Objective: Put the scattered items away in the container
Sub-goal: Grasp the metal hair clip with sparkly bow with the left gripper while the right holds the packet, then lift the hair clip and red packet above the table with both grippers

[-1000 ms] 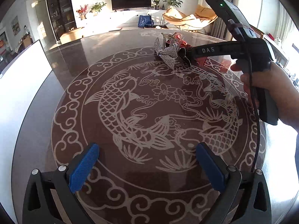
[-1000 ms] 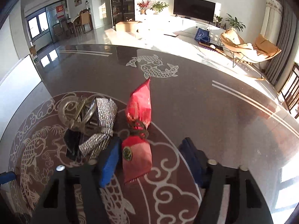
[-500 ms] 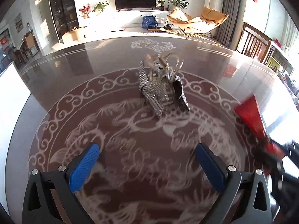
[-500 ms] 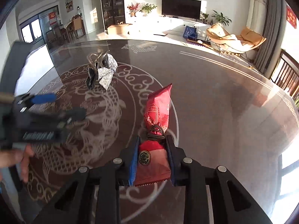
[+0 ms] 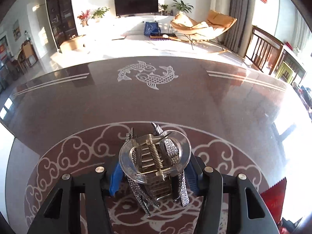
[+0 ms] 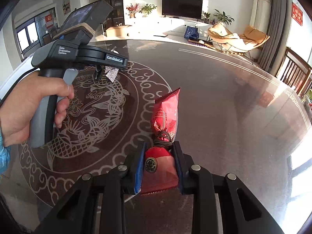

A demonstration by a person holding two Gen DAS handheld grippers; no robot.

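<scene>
Both hands have travelled across the glossy brown glass table (image 5: 214, 101) with its etched carp medallion. Since a second ago the left gripper (image 5: 154, 173) has reached the rhinestone-covered hair claw with clear plastic handles and a bare metal spring (image 5: 156, 159), just inside the medallion's cloud border; its jaws are closing around it. The right gripper (image 6: 159, 165) is clenched on a crinkly red foil snack packet bound with a brown hair tie (image 6: 162, 142), at the medallion's rim. Hard, curved plastic may slip or spring sideways as the pads bite. No container shows.
</scene>
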